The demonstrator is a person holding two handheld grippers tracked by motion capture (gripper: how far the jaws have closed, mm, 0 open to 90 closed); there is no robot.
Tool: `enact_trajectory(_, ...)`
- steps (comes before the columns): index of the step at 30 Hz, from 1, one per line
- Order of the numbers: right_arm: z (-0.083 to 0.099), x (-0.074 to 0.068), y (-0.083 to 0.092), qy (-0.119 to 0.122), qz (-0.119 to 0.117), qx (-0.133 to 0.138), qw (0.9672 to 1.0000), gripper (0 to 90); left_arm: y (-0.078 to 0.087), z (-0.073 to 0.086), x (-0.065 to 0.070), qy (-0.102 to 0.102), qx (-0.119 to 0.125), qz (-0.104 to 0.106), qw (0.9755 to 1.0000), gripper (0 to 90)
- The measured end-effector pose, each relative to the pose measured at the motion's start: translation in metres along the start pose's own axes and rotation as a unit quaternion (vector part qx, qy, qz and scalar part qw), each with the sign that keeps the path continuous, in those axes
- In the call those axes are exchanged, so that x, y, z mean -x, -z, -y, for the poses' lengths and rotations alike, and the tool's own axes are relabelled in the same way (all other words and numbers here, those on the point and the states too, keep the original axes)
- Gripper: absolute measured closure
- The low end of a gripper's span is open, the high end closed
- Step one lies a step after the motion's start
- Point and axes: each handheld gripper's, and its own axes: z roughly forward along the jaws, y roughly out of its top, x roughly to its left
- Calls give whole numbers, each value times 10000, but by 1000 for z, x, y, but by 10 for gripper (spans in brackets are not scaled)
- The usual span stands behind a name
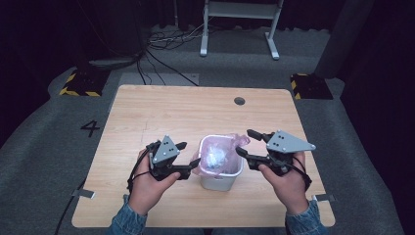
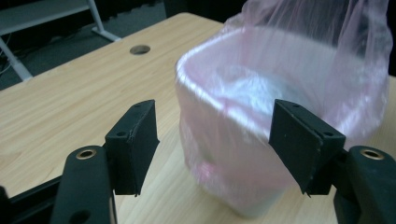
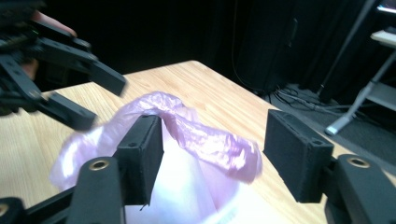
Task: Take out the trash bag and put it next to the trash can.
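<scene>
The bin [image 1: 221,169] stands at the table's [image 1: 147,112] near middle between both grippers, its pink bag [image 1: 238,141] bunched at the far right rim, just left of the right gripper's [image 1: 247,143] spread, empty jaws, while the left gripper [image 1: 188,154], likewise agape, flanks the left wall.

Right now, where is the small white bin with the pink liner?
In the high view the bin stands near the table's front edge, between the left gripper and right gripper.
</scene>
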Motion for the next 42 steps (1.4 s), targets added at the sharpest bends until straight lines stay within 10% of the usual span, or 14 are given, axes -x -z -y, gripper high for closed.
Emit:
enact_trajectory(11,35,5,14,-324,-13,-317,9990,357,14,18,1,-194,-453,101,9987,245)
enact_trajectory(27,52,13,-5,-752,230,-714,9943,365,-36,51,-7,-63,-742,932,9929,231)
enact_trajectory(35,53,25,-15,-856,370,-800,9924,370,-31,40,-2,-176,-603,1262,9900,759)
enact_trajectory(42,42,13,-2,-823,309,-445,9951,364,-15,36,-8,-37,-474,1231,9913,826)
